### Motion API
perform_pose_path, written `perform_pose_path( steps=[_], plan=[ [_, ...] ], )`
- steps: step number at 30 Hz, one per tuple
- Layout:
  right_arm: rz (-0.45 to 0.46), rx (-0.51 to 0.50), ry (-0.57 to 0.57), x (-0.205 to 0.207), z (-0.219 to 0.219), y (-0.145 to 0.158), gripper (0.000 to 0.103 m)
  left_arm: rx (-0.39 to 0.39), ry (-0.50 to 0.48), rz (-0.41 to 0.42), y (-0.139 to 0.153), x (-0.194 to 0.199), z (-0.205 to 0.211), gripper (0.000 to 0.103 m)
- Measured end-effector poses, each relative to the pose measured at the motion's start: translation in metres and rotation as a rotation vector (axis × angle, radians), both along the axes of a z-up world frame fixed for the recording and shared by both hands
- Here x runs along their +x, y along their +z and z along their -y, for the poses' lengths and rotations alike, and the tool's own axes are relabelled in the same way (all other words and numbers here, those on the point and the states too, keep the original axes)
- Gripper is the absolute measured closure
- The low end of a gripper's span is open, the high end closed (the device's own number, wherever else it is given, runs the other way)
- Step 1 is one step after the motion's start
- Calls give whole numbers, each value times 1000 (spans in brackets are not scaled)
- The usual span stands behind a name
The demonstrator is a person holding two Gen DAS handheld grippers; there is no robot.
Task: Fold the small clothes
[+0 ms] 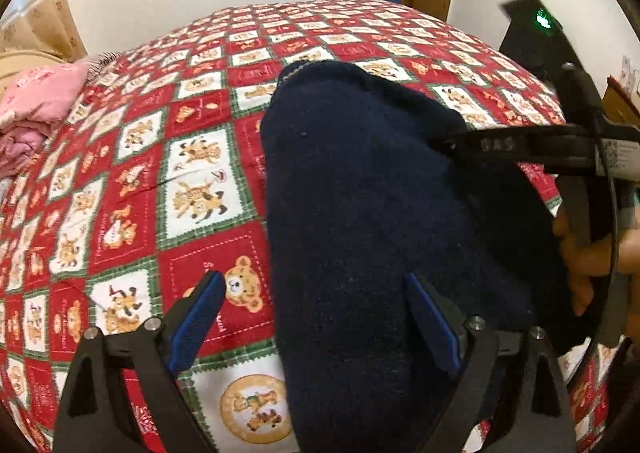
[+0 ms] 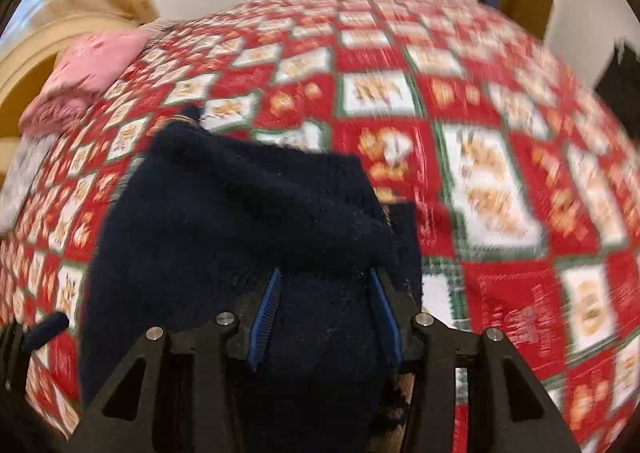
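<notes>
Nearest, the left tongs (image 1: 314, 317) stand wide apart, gripping nothing; their right pad sits over the near end of the dark navy knitted garment (image 1: 372, 221), the left pad over the red-and-white bear-print bedspread (image 1: 132, 173). The garment's long axis runs straight away from these tongs up the bed. The right tongs (image 2: 324, 307) are half open with navy knit bunched between the pads; whether they pinch it I cannot tell. Farther off lies a pink folded cloth (image 1: 36, 105).
</notes>
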State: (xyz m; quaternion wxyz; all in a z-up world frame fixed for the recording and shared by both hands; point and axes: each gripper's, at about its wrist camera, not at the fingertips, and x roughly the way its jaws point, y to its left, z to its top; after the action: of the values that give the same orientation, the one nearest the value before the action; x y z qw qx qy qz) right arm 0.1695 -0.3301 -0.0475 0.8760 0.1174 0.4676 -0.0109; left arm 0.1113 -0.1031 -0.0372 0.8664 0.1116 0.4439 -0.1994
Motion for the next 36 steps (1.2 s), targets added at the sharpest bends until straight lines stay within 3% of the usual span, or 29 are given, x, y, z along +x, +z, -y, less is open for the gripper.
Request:
perform_pose_path(
  steps=[5, 7, 9, 14, 18, 22, 25, 27, 28, 30, 32, 34, 36],
  plan=[
    [134, 200, -25, -45, 25, 24, 52, -31, 11, 12, 7, 6, -7, 7],
    [165, 244, -4, -64, 26, 27, 33, -48, 20, 19, 9, 9, -9, 7],
    [190, 241, 19, -83, 25, 29, 32, -75, 54, 17, 10, 15, -17, 4],
    [123, 169, 16, -104, 25, 11, 24, -140, 86, -111, -8, 37, -17, 1],
    [66, 333, -17, -99, 28, -22, 20, -165, 105, -177, -22, 41, -10, 0],
    [68, 303, 4, -94, 14, -29, 11, -255, 96, -263, -29, 44, -17, 0],
    [67, 308, 24, -94, 12, -30, 11, -379, 109, -390, -44, 51, -27, 0],
    [66, 345, 16, -94, 18, -32, 11, -357, 69, -375, -41, 49, -22, 0],
    [70, 364, 1, -94, 22, -34, 11, -340, 43, -358, -39, 47, -18, 2],
    [74, 393, -20, -89, 26, -36, 11, -351, 2, -350, -37, 44, -10, 20],
    [74, 354, 9, -87, 18, -34, 13, -367, -3, -359, -38, 43, -8, 25],
    [65, 303, 55, -86, 6, -30, 30, -385, -11, -363, -37, 41, -8, 35],
    [52, 278, 73, -86, -1, -25, 39, -397, -20, -348, -33, 38, -9, 53]
  ],
)
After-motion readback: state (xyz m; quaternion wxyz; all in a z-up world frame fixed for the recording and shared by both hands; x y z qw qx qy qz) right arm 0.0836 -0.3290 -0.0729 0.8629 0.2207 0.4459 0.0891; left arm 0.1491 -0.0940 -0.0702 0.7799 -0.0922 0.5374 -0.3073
